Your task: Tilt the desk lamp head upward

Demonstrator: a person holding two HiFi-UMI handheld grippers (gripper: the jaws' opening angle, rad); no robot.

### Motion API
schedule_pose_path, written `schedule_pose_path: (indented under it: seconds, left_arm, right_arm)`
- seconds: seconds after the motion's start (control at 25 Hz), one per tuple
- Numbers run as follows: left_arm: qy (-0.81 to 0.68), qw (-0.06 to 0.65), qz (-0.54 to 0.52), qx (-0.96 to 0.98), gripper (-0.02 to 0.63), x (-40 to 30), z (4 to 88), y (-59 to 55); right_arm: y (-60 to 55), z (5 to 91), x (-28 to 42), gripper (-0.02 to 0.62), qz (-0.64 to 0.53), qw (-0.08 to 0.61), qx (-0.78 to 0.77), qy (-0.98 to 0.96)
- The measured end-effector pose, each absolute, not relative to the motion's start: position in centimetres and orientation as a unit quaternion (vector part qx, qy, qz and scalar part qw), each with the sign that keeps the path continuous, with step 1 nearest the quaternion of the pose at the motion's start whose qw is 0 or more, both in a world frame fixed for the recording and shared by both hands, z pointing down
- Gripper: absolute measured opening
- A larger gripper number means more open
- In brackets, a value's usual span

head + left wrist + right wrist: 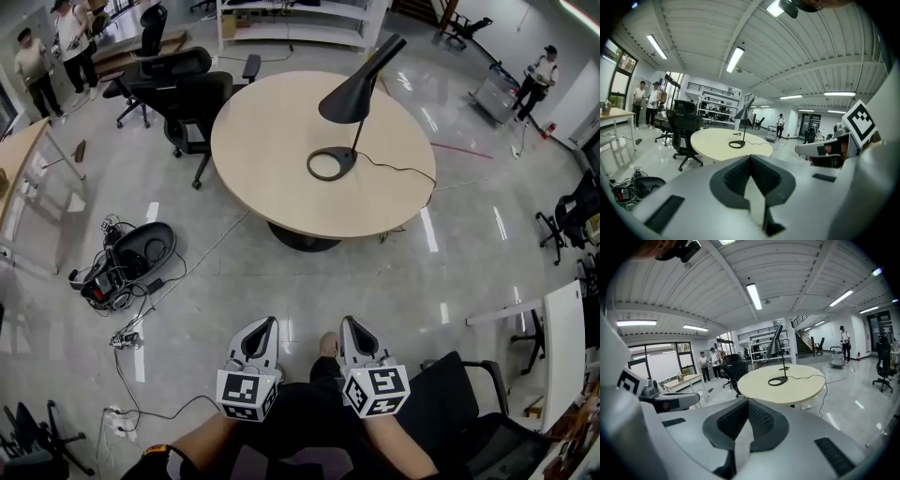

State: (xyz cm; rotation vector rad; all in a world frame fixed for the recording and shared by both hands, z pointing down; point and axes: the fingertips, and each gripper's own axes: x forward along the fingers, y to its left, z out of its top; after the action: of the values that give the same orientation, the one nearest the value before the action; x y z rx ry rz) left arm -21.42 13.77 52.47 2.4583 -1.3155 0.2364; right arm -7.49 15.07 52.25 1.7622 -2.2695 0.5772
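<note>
Black and cone-shaded, the desk lamp [354,98] stands on the round pale bench [262,141]. Its ring base [312,169] sits in from the near edge, and its cord [403,171] runs off the right rim. Open grey floor [309,277] separates the bench from the left hand-held gripper [269,323] and right hand-held gripper [348,322]. Both have their jaws pressed together and hold nothing. A black office chair [192,103] crowds the bench's left edge.
</note>
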Motion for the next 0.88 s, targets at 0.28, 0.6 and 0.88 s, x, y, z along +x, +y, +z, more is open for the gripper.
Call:
schedule_pose_path:
  seconds: [0.28,0.6,0.88]
  left_arm:
    - [-0.486,0.157,0.093,0.854,0.044,-14.5,51.5,7.9]
    - [-0.505,0.140,0.098,0.846,0.044,-4.0,50.1,1.9]
    - [-0.511,0.139,0.114,0.841,0.044,2.1,50.8,-1.0]
  right_arm:
    - [8.8,52.0,-0.8,0.014,0.196,0.092,0.576,-0.788]
    - [2.0,50.8,10.1,0.015,0.186,0.073,0.562,-0.802]
    - [-1.5,51.5,16.9,0.014,0.191,0.062,0.558,-0.805]
